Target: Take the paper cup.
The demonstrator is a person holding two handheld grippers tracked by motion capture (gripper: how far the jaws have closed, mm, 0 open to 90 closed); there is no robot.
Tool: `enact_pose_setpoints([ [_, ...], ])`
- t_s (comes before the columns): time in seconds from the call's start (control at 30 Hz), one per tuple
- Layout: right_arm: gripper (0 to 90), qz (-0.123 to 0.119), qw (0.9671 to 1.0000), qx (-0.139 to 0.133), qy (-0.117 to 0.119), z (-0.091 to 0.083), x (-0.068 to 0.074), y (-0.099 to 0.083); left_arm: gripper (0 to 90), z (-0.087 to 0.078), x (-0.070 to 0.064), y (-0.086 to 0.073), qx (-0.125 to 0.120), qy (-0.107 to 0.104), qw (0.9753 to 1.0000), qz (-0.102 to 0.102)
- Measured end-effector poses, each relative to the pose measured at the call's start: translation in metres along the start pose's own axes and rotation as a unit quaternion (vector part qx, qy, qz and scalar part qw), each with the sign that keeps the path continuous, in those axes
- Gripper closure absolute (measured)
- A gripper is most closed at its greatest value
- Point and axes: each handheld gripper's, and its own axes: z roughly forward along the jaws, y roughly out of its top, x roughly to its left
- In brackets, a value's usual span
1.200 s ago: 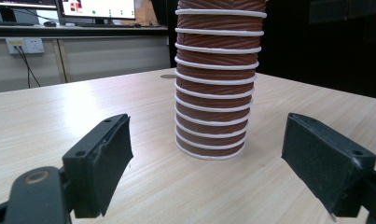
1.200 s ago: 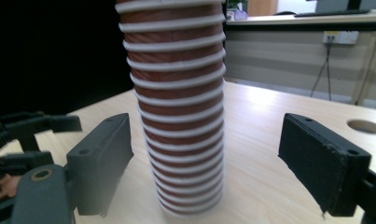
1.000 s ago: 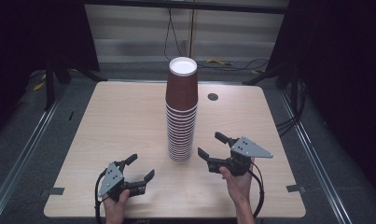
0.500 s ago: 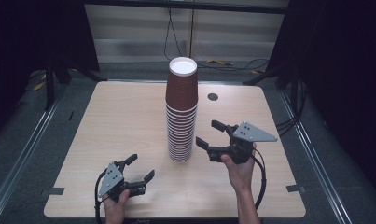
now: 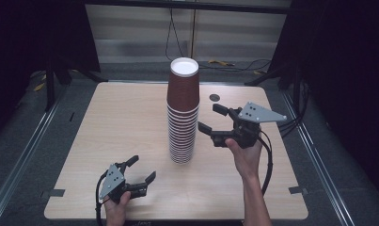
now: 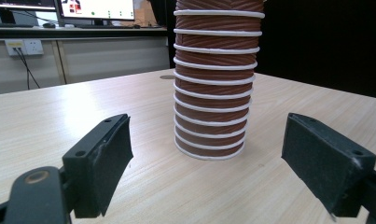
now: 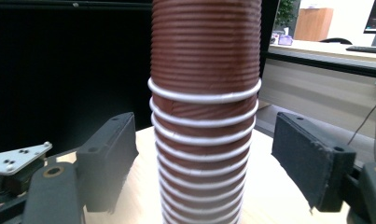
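A tall stack of brown ribbed paper cups (image 5: 182,113) stands upright at the table's middle. White rims band its lower half. The top cup's white inside faces up.

**Two black grippers, bare forearms**

The left gripper (image 5: 139,170) is black, with a small grey three-cornered plate on top marked by dark screw holes, and a black cable looping from its rear. The right gripper (image 5: 215,118) is black too, topped by a larger grey triangular plate with three dark holes; a black cable curves down behind the hand. The jaws are flat, matt black blocks with small screws at their edges and a brass-coloured pivot ring. Both forearms are bare, without sleeves.
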Motion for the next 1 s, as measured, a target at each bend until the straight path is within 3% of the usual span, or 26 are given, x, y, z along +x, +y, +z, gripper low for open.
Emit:
enact_pose_setpoints([
  [0.13,20.2,-0.005,0.9999,0.003,0.016,0.005,0.0,0.01,15.6,0.0,0.0,0.0,0.001,0.001,1.0,0.0],
  [0.47,16.7,-0.022,0.9996,0.008,0.013,0.01,-0.002,0.042,15.6,0.0,0.0,0.0,0.0,0.0,1.0,-0.001],
  [0.57,14.8,-0.024,0.9994,0.021,0.017,0.017,-0.005,0.051,15.6,0.0,0.0,0.0,0.001,-0.001,1.0,0.0],
  [1.0,13.7,-0.024,0.9986,0.038,0.027,0.036,-0.01,0.073,15.6,0.0,0.0,0.0,0.0,-0.001,1.0,0.0],
])
